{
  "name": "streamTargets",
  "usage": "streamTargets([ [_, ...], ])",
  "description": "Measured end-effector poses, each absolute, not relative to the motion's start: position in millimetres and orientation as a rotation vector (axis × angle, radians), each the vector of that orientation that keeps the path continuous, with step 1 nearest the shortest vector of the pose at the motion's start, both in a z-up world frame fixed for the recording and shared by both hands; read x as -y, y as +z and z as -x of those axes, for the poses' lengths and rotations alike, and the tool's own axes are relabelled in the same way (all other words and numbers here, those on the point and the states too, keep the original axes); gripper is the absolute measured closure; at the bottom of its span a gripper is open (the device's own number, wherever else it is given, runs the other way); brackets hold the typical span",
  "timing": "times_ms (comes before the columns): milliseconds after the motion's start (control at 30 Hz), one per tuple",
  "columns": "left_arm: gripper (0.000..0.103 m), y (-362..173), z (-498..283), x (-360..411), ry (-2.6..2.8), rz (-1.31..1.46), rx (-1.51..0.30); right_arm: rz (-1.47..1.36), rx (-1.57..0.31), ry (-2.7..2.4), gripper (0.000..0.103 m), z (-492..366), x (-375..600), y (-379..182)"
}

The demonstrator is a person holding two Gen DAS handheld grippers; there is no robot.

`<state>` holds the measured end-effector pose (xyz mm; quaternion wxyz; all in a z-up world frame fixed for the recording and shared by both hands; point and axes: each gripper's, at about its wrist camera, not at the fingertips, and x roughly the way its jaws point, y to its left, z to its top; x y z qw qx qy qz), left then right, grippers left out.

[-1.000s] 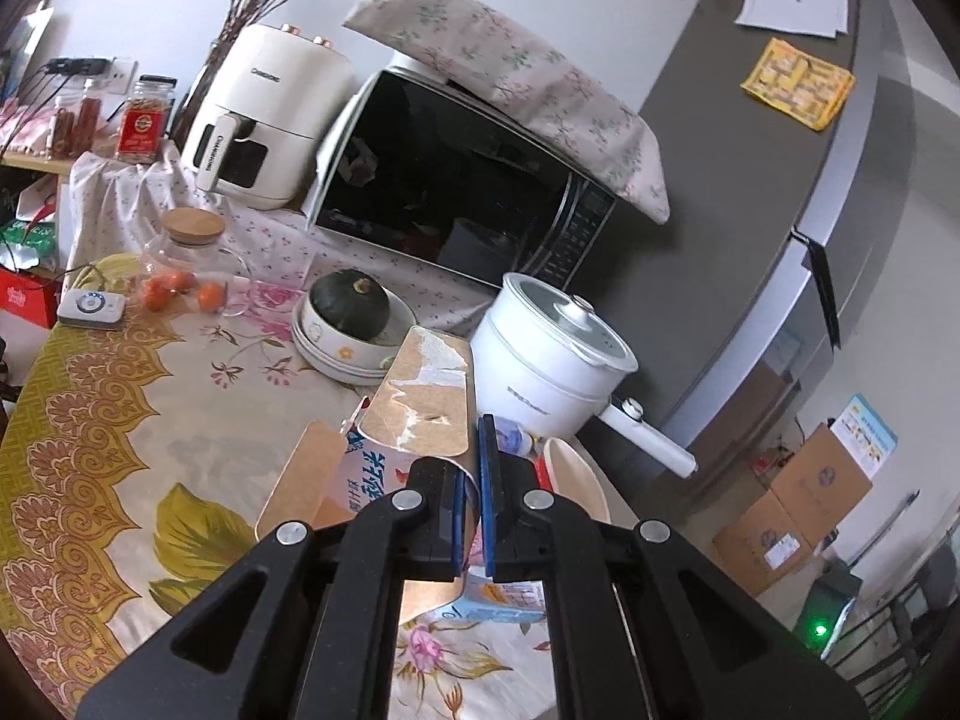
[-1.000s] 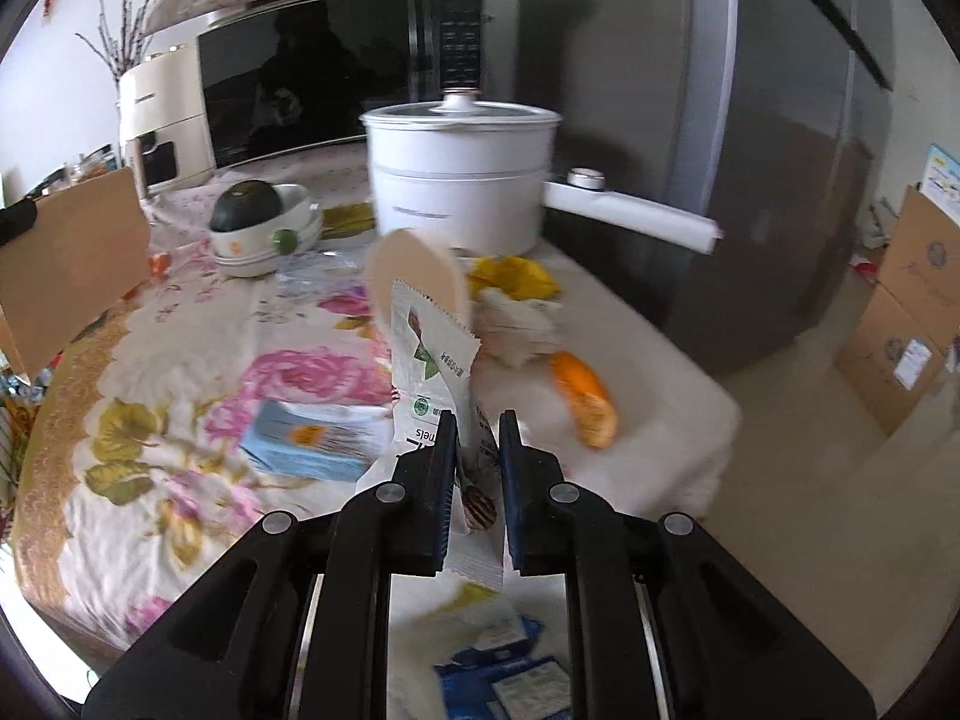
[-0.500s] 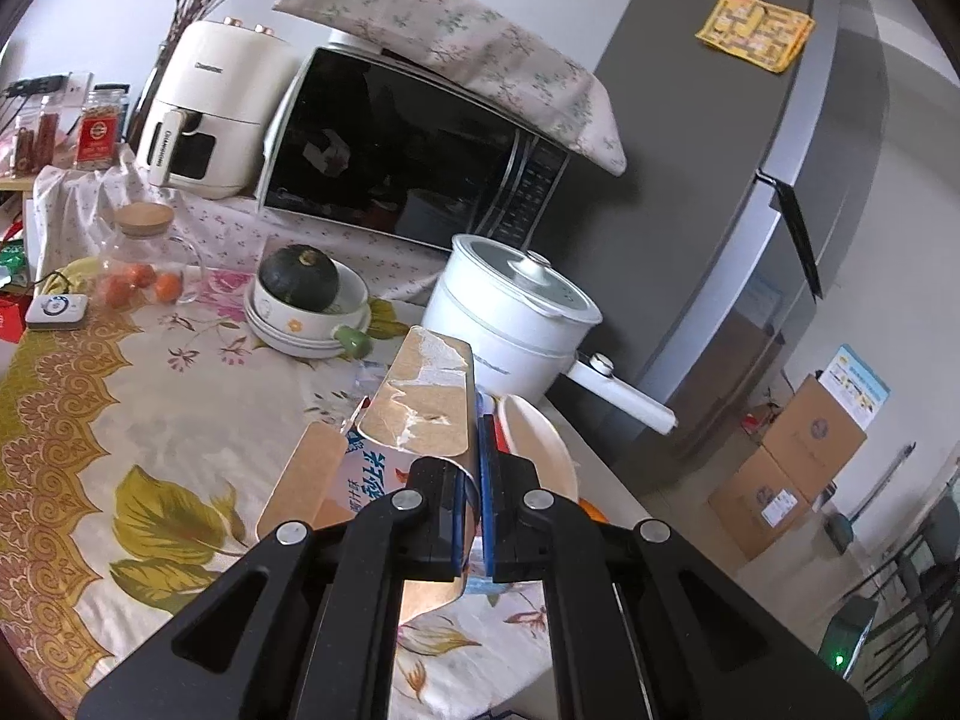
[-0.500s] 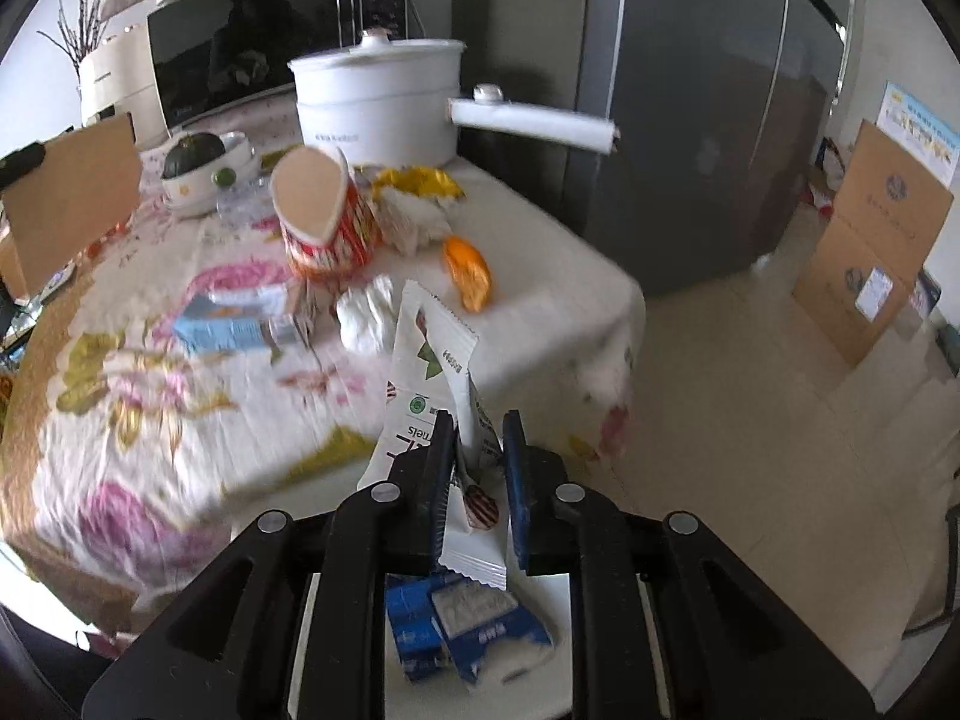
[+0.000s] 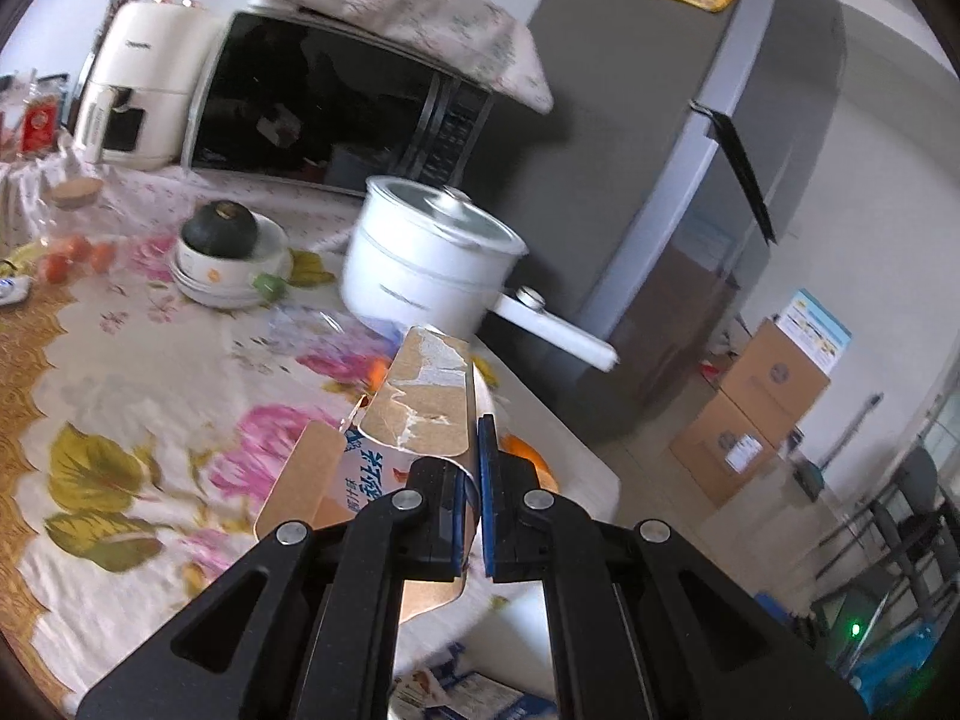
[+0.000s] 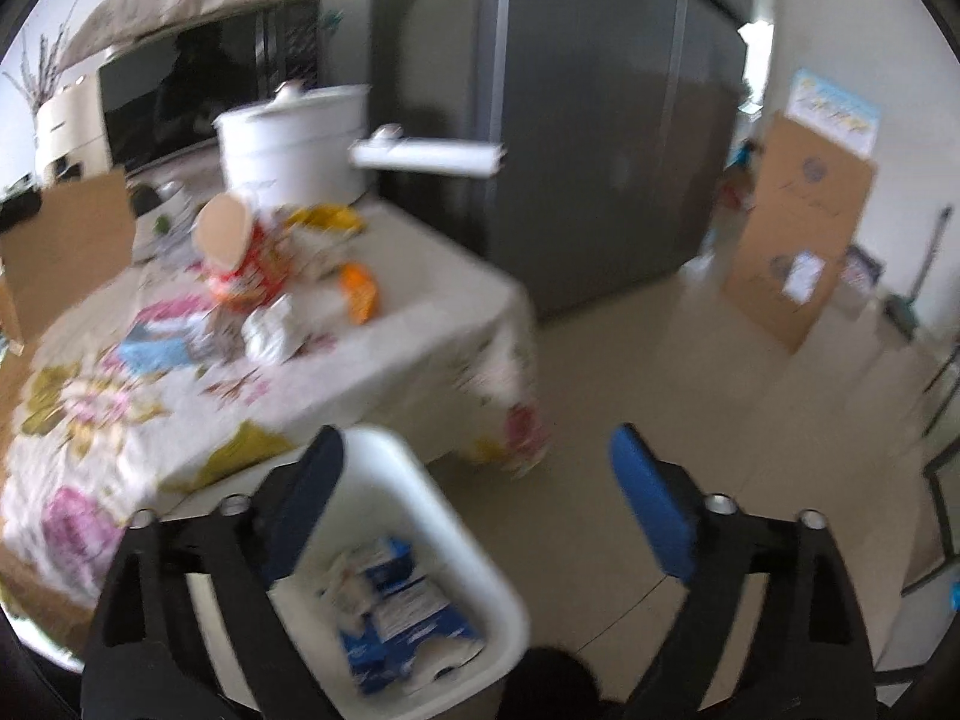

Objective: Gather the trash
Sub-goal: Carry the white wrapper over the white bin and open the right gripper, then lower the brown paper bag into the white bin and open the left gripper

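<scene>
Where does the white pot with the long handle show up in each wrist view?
Left wrist: the pot sits just above centre, in front of the microwave, handle pointing lower right.
Right wrist: the pot is upper left, blurred, handle pointing right toward the fridge.
Shared landmark: the fridge, behind the pot in both views.

A grey fridge (image 5: 672, 180) stands ahead of the fingers, beyond the flower-clothed desk (image 5: 150, 396). Cardboard boxes (image 6: 798, 234) sit on the pale tiled floor (image 6: 630, 360) to their right.
</scene>
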<state>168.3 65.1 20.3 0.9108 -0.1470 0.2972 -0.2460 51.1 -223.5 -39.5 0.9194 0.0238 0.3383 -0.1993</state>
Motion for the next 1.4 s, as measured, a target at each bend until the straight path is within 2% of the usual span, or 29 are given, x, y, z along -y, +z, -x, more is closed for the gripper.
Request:
streamTargets([
  [67,0.099,15.4,-164.1,-54.3,-0.542,0.298,-0.636,-0.024,-0.660,-0.471,0.007,-48.0,230.1,-37.4],
  [467,0.099,-22.3,-118.2,31.4,-0.781,0.149,-0.802,-0.028,-0.628,-0.611,0.007,-41.3,261.6,-37.5],
  [800,0.097,-52.2,-93.1,69.3,-0.846,0.035,-0.929,-0.047,-0.622,-0.661,0.007,-37.7,274.1,-38.2],
  [833,0.095,-55.6,-92.6,71.1,-0.849,0.028,-0.945,-0.047,-0.627,-0.660,0.007,-38.5,274.4,-39.2],
  [900,0.075,-59.8,-90.7,73.4,-0.847,0.017,-0.959,-0.047,-0.636,-0.656,0.007,-39.4,274.2,-40.9],
  [967,0.061,-60.1,-90.8,73.5,-0.849,0.018,-0.958,-0.045,-0.638,-0.656,0.007,-39.9,273.9,-41.4],
  [1333,0.052,-67.8,-97.9,68.3,-0.797,-0.003,-0.977,-0.048,-0.661,-0.645,0.007,-44.6,272.8,-44.5],
  [1400,0.042,-68.7,-101.7,65.9,-0.779,0.006,-0.980,-0.057,-0.674,-0.635,0.007,-46.9,271.2,-46.0],
])
